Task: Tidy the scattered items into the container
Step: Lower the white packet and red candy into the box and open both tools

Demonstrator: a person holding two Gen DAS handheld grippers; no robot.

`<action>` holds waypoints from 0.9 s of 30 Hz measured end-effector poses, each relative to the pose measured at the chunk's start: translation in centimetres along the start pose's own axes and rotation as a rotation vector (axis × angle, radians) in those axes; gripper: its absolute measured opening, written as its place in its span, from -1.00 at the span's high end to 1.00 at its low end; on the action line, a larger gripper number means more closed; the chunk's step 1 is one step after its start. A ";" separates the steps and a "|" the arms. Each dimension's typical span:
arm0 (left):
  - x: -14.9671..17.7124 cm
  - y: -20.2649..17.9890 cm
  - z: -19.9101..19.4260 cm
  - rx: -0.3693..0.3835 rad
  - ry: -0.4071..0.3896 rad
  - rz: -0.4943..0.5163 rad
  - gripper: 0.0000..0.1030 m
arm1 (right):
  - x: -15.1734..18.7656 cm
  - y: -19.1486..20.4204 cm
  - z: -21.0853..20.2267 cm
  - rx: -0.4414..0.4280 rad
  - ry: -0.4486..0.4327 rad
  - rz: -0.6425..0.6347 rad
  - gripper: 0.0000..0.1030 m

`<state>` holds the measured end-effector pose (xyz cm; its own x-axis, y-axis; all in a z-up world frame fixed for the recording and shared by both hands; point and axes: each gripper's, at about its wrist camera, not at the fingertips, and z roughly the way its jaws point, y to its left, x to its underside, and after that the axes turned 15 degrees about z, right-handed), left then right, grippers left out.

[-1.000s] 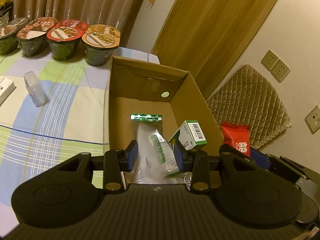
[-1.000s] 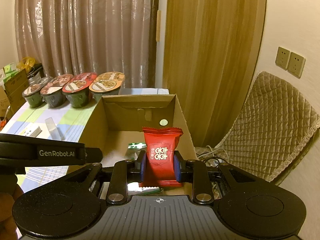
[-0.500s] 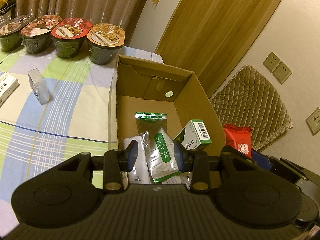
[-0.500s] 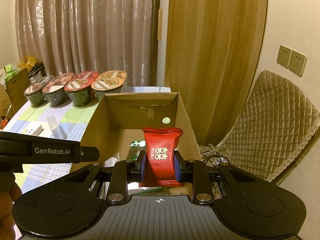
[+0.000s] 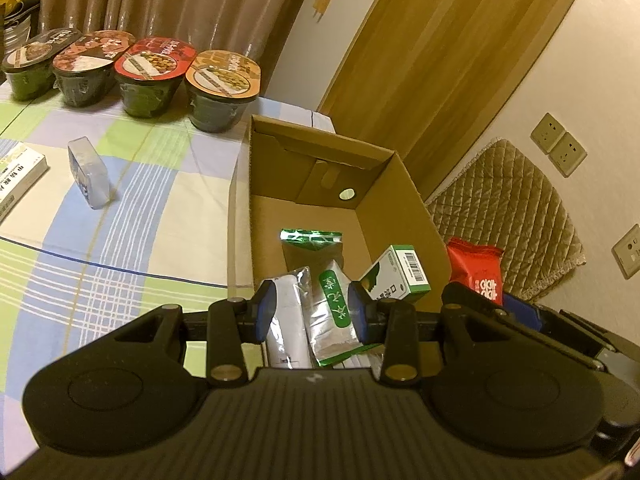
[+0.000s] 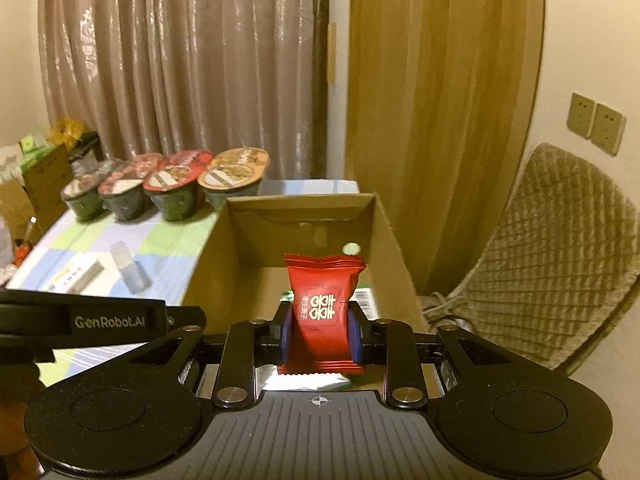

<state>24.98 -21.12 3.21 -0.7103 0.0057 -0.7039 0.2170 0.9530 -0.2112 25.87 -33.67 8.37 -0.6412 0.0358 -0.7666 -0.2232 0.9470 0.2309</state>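
Here, right gripper (image 6: 320, 330) pinches glossy red packet (image 6: 323, 312), crimped ends; left gripper (image 5: 312, 312) spread, empty.

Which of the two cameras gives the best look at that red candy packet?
The right wrist view: the red candy packet faces the camera, upright in the right gripper. The left wrist view shows it partly, at the edge behind the cardboard box.

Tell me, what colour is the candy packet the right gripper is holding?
Red, with white and gold markings on the front. The candy packet shows best in the right wrist view.
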 end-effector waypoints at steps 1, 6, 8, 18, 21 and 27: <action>0.0 0.1 -0.1 -0.002 -0.001 -0.003 0.36 | 0.0 0.1 0.0 -0.011 0.002 -0.001 0.41; 0.1 1.1 -0.4 -0.017 -0.002 -0.020 0.36 | 0.3 0.5 0.0 -0.015 0.001 -0.016 0.40; 0.3 1.5 -0.5 -0.022 0.000 -0.024 0.36 | 0.5 0.4 0.1 -0.013 0.007 -0.009 0.40; 1.4 2.3 -1.0 -0.030 0.012 -0.034 0.36 | 1.9 -0.6 -0.7 0.000 0.037 0.019 0.40; 1.6 2.3 -1.4 -0.031 0.012 -0.029 0.34 | 2.3 -0.4 -1.0 0.003 0.043 0.022 0.40; 2.6 3.3 -3.1 -0.048 0.005 -0.032 0.24 | 3.2 0.4 -1.9 0.000 0.052 0.028 0.09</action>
<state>21.82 -17.02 2.81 -0.7198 -0.0232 -0.6938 0.1623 0.9661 -0.2007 22.30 -33.78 7.14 -0.6842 0.0461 -0.7278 -0.2046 0.9458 0.2523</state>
